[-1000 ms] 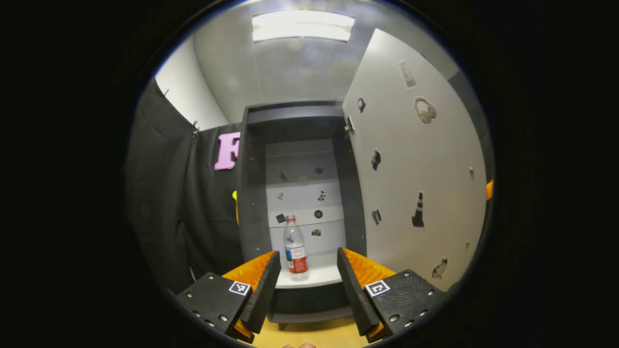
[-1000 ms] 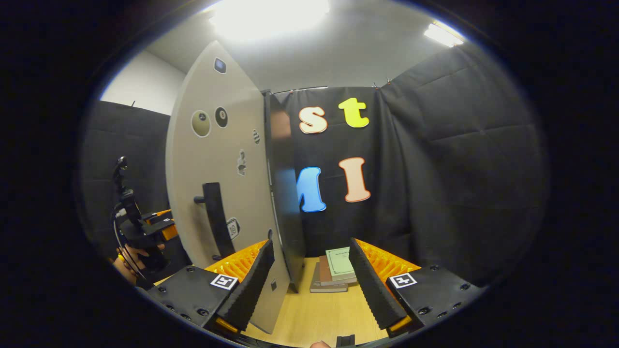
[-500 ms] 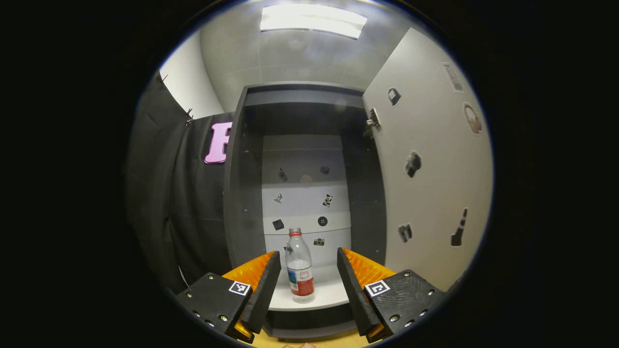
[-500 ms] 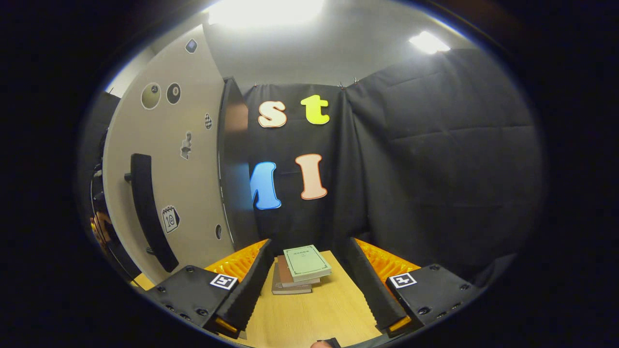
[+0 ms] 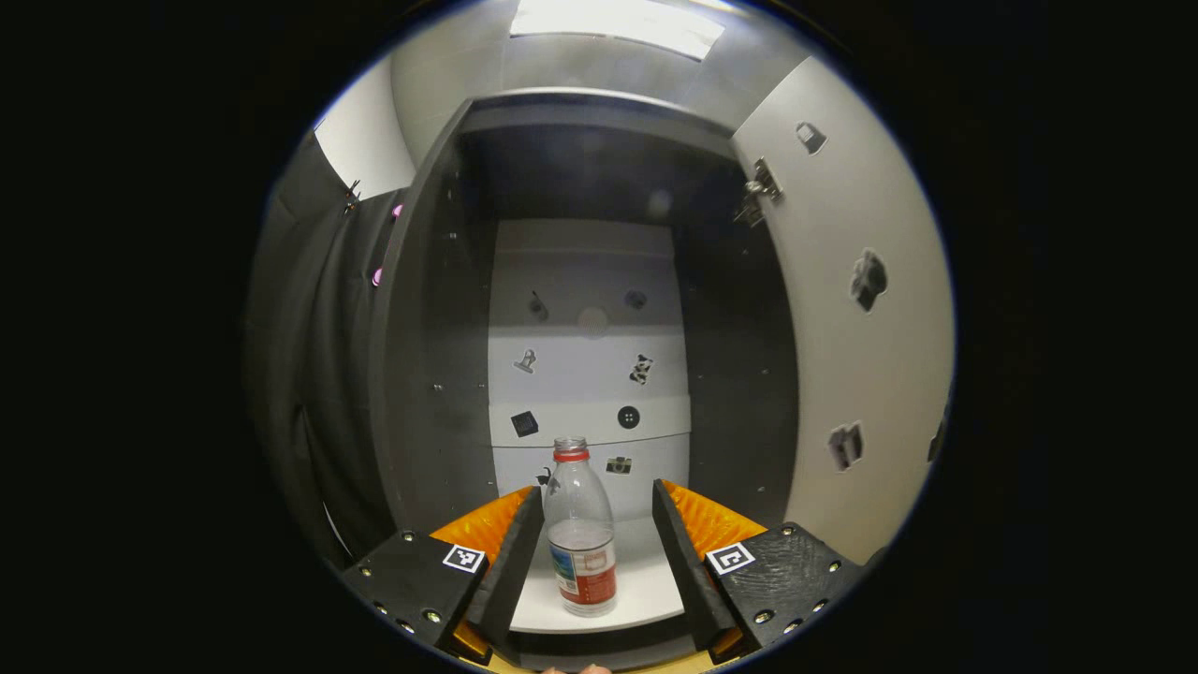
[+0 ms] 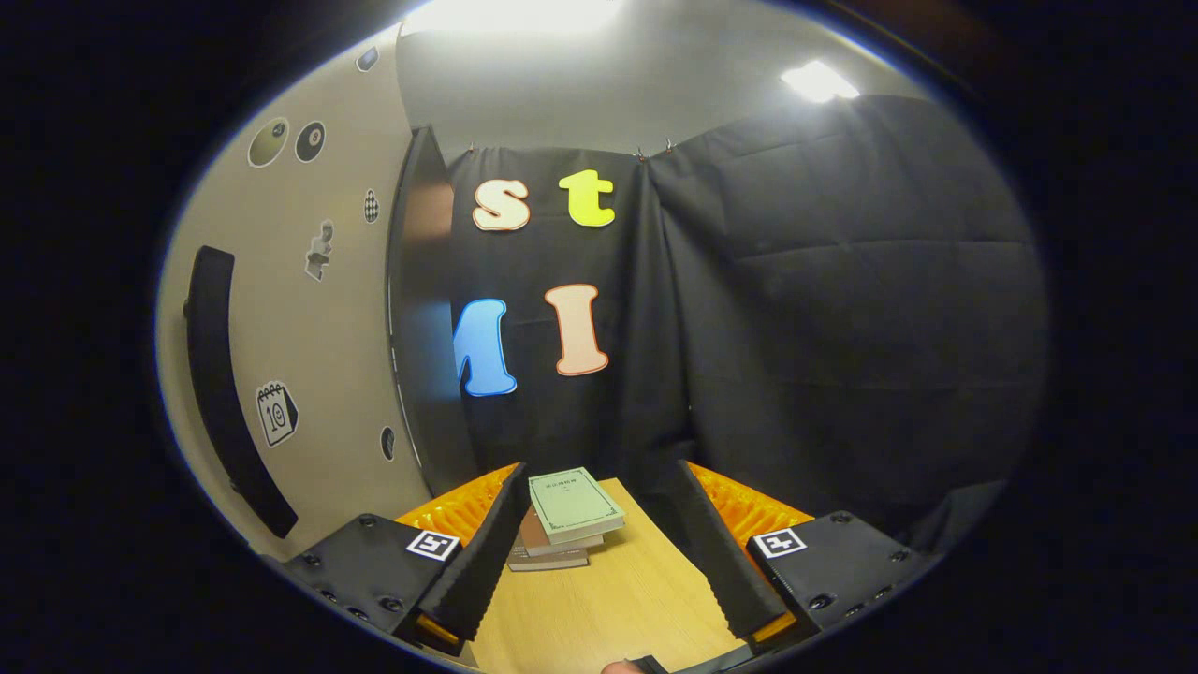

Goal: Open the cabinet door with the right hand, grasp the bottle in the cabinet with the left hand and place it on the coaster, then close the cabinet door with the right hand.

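Observation:
A clear plastic bottle (image 5: pixel 581 534) with a red cap ring and a red and blue label stands upright on the white shelf (image 5: pixel 646 585) inside the open dark cabinet (image 5: pixel 430 374). My left gripper (image 5: pixel 590 543) is open, and the bottle stands between its two fingers, untouched, nearer the left one. The cabinet door (image 5: pixel 852 328) hangs open on the right of the left gripper view. In the right gripper view the door's outer face (image 6: pixel 299 346) with its black handle (image 6: pixel 225 393) is at the left. My right gripper (image 6: pixel 599 543) is open and holds nothing, over the wooden table (image 6: pixel 608 608).
A small stack of books (image 6: pixel 566 515) lies on the wooden table just beyond the right gripper's fingers. Black cloth walls close the booth behind and to the right. Stickers dot the cabinet's back wall and the door.
The left gripper has moved forward toward the cabinet, so the bottle now stands between its fingers. The right gripper has swung right, away from the door, whose handle has slid to the view's left edge.

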The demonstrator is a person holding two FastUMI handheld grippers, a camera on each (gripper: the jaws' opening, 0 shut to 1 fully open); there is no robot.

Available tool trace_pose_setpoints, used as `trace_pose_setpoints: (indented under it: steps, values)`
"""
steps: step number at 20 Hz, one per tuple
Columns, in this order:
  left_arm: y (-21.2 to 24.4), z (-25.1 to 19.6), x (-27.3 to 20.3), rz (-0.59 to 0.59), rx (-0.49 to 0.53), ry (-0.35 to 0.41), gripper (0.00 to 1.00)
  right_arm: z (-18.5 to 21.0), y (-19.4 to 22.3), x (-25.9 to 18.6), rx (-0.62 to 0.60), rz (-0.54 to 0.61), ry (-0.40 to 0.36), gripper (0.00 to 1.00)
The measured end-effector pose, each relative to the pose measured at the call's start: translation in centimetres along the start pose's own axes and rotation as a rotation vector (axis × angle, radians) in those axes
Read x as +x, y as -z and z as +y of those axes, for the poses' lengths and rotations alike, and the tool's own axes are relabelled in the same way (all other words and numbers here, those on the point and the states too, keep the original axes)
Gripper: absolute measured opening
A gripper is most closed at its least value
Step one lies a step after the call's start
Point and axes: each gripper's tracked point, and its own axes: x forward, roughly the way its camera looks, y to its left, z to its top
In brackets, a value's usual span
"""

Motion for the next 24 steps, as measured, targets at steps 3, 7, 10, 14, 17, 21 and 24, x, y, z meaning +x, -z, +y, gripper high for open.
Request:
trace_pose_setpoints:
  steps: [3, 7, 10, 14, 17, 21, 24]
  values:
    - [1.9, 0.7, 2.2, 0.028, -0.001, -0.002, 0.68, 0.1, 0.8, 0.4, 0.008, 0.018, 0.011, 0.98]
    - [3.5, 1.5, 3.8, 0.052, -0.012, -0.008, 0.68, 0.6, 1.8, 1.1, 0.015, 0.038, 0.03, 0.98]
    - [3.9, 1.6, 4.6, 0.054, 0.004, -0.003, 0.68, 0.8, 2.1, 1.3, 0.021, 0.045, 0.033, 0.98]
    - [5.3, 1.5, 5.5, 0.086, 0.012, -0.002, 0.66, 0.9, 2.5, 1.3, 0.012, 0.052, 0.034, 0.98]
    - [5.9, 1.3, 5.1, 0.108, -0.008, -0.001, 0.68, 0.8, 2.4, 1.1, 0.01, 0.053, 0.027, 0.98]
    - [4.2, 2.2, 3.3, 0.047, -0.053, -0.031, 0.65, 0.6, 2.2, 0.7, 0.019, 0.054, 0.003, 0.98]
    - [3.0, 2.5, 0.5, 0.02, -0.051, -0.046, 0.64, 0.5, 2.0, 0.4, 0.016, 0.055, -0.025, 0.98]
